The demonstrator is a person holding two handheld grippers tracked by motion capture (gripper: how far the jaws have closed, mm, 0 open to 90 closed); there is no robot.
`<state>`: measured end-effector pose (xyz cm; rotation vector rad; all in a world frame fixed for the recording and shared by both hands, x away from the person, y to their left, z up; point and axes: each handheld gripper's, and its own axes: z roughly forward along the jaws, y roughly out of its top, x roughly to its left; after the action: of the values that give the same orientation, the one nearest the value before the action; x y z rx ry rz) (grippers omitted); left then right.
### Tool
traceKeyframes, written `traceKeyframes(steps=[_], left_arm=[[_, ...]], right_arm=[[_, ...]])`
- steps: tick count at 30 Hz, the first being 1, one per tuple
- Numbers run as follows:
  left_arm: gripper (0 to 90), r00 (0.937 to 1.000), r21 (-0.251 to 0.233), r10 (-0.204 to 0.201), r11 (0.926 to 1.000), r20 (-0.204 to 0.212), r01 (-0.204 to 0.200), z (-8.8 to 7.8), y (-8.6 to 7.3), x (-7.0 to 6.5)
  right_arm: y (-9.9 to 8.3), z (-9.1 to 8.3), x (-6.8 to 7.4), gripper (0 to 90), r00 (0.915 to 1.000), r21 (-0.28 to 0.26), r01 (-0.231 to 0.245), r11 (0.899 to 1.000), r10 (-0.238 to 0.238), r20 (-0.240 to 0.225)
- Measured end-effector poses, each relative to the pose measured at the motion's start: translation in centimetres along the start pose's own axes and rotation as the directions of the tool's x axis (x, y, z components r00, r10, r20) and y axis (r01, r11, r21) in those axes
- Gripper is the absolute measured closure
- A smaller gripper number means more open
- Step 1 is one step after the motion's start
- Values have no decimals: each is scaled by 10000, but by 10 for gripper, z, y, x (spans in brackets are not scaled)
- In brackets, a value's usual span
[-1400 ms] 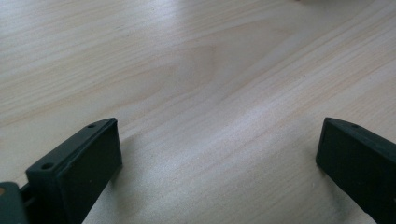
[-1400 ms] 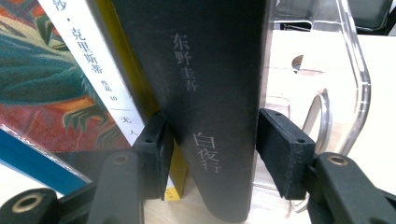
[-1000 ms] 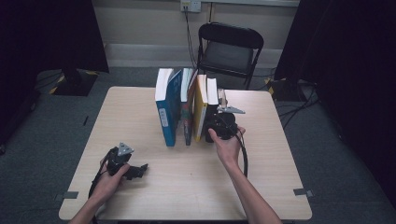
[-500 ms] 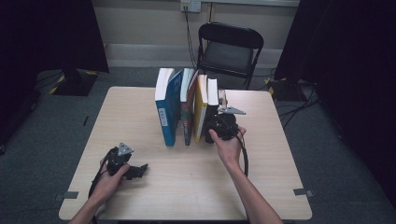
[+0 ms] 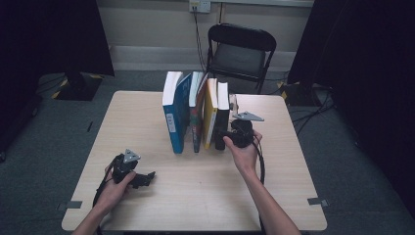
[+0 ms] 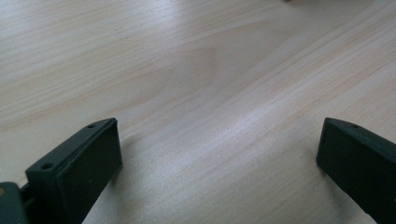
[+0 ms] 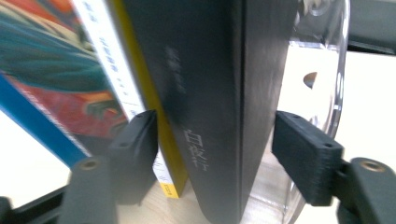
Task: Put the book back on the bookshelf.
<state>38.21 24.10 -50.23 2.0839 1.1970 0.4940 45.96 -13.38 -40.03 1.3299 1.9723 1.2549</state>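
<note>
A row of books stands upright mid-table: a blue book (image 5: 172, 117), a colourful one, a yellow book (image 5: 210, 115) and a black book (image 5: 221, 115) at the right end. My right gripper (image 5: 222, 139) is at the row's near end. In the right gripper view its jaws have just been opening. They straddle the black book (image 7: 210, 93) and the yellow book's (image 7: 170, 154) spine, so the gripper (image 7: 215, 135) is open around them. My left gripper (image 5: 144, 178) lies on the table at the front left, open (image 6: 219, 140) over bare wood.
A clear bookend (image 7: 322, 70) stands against the black book's far side. The light wooden table (image 5: 147, 205) has free surface in front of the books and on both sides. A black folding chair (image 5: 240, 49) stands behind the table.
The right gripper has shifted very slightly at the black book's end. The books and the left hand stand as before.
</note>
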Motion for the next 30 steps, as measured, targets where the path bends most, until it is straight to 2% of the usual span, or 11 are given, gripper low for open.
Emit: traceKeyframes(steps=[8,12,17,20,27,30], left_arm=[[0,10000,-2,-15,10000,-11,15,0,0,0],[0,10000,-25,-32,10000,-3,32,0,0,0],[0,10000,-25,-34,10000,-3,34,0,0,0],[0,10000,-30,-39,10000,2,39,0,0,0],[0,10000,-29,-31,10000,10,31,0,0,0],[0,10000,-28,-24,10000,11,24,0,0,0]], right_arm=[[-1,-6,-6,244,9988,247,-13,9997,25,-486],[-6,-12,-8,163,9973,304,6,9995,17,-728],[-14,-28,-11,141,9941,309,150,9994,-116,-1074],[-17,-34,-13,142,9938,368,158,9992,-116,-1106],[-38,-57,-34,142,9945,634,272,9976,-206,-1025],[-53,-68,-50,142,9967,918,292,9953,-220,-783]])
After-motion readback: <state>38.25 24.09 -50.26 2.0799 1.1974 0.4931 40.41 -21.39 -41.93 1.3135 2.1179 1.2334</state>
